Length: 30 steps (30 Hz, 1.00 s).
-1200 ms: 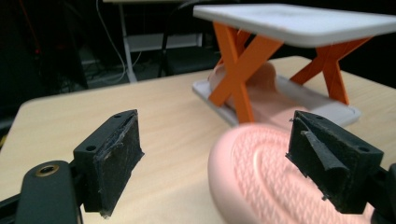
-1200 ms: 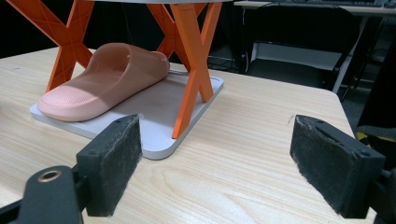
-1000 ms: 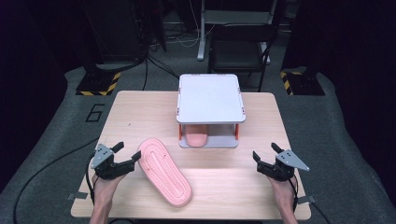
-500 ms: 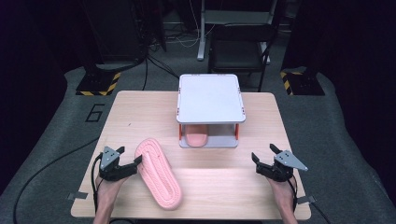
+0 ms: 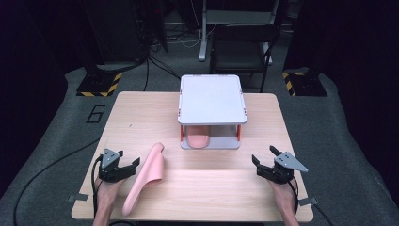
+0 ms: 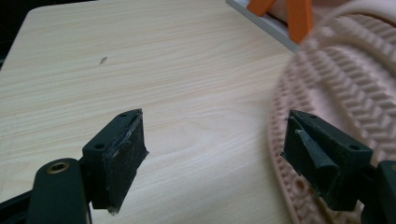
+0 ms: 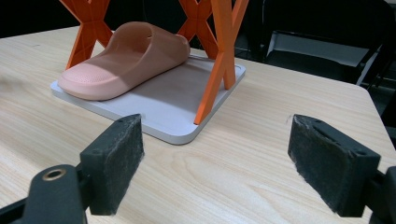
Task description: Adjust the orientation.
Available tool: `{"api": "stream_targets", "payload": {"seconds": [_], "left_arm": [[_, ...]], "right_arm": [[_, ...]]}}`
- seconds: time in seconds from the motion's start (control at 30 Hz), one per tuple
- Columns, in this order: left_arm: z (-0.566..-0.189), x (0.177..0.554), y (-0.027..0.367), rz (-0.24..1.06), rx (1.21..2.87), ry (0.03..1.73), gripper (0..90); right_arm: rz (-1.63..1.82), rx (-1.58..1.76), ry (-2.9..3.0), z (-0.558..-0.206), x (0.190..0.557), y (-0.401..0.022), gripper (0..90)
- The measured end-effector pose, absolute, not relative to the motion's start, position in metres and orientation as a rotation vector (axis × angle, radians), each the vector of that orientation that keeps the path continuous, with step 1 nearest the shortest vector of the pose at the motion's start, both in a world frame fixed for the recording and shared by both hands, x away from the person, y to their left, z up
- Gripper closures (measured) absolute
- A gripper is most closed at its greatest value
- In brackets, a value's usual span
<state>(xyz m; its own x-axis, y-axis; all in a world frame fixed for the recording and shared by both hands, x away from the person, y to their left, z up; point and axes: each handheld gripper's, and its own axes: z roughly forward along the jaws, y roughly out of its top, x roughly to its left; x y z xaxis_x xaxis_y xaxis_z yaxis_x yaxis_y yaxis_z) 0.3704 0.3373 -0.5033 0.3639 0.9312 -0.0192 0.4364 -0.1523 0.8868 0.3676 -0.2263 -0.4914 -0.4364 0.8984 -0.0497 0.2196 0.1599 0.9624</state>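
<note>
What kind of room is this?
Probably a lab or test room for recording handling work. A wooden table stands on grey floor, black cables trail behind it, and striped stand bases sit at the sides.

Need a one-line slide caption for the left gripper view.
Open left tool low over the wooden table, one pad against the ribbed sole of a tipped pink slipper.

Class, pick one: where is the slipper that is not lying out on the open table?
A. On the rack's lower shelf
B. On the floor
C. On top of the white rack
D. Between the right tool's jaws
A: the slipper rests on the rack's lower shelf, between orange legs.
</note>
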Motion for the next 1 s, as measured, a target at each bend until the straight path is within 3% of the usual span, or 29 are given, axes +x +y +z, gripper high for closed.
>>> {"api": "stream_targets", "payload": {"seconds": [0.1, 0.2, 0.33, 0.47, 0.53, 1.0], "left_arm": [[-0.491, 0.365, 0.345, 0.739, 1.706, 1.212, 20.5], [-0.468, 0.355, 0.343, 0.753, 1.658, 1.097, 20.5], [-0.45, 0.348, 0.325, 0.66, 1.752, 0.923, 21.2], [-0.456, 0.35, 0.303, 0.611, 1.867, 0.839, 23.4], [-0.461, 0.352, 0.301, 0.649, 1.927, 0.852, 24.1], [-0.479, 0.352, 0.377, 0.721, 1.645, 1.157, 24.8]], "right_arm": [[1.31, 1.076, 1.774, -0.491, 0.367, -0.228, 17.5], [1.315, 1.071, 1.77, -0.491, 0.368, -0.229, 17.5], [1.31, 1.072, 1.772, -0.491, 0.368, -0.228, 17.7], [1.298, 1.062, 1.78, -0.491, 0.366, -0.227, 18.0], [1.298, 1.058, 1.782, -0.49, 0.366, -0.227, 18.0], [1.299, 1.048, 1.779, -0.49, 0.366, -0.227, 18.2]]}}
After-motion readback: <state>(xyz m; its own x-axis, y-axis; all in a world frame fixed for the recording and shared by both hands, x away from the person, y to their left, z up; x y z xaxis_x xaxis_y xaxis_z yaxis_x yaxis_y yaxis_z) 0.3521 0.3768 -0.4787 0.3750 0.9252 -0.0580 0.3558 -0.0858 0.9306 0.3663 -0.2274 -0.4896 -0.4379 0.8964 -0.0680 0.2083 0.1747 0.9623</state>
